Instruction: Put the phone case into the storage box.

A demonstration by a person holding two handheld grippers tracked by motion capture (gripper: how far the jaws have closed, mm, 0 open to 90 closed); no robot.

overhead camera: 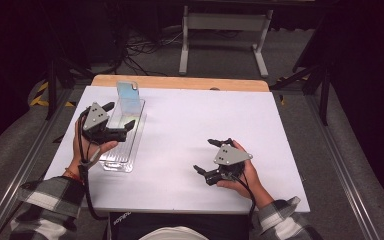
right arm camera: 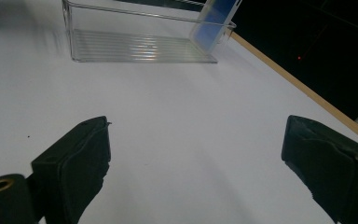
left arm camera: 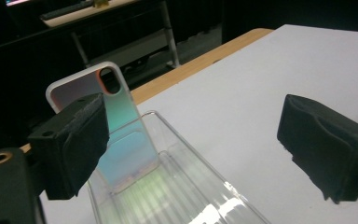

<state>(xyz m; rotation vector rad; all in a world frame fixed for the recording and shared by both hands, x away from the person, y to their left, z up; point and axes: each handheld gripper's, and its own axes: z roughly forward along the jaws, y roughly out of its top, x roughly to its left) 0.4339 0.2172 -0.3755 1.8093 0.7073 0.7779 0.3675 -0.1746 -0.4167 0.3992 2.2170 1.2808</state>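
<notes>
A clear plastic tray (overhead camera: 130,131) lies lengthwise at the table's left. An iridescent phone case (overhead camera: 128,95) stands tilted at its far end, leaning on the end wall. My left gripper (overhead camera: 121,116) hovers over the tray's near half, open, nothing between its jaws. In the left gripper view the phone case (left arm camera: 121,126) rises just ahead inside the tray (left arm camera: 177,186), camera hole at its top. My right gripper (overhead camera: 212,156) rests open over bare table at the right. The right gripper view has the tray (right arm camera: 135,44) and the case (right arm camera: 214,23) farther off.
The white table top (overhead camera: 190,130) has a wooden strip (overhead camera: 180,82) along its far edge. Beyond it stand a white frame (overhead camera: 225,35) and cables on the floor. Metal rails run along both sides of the table.
</notes>
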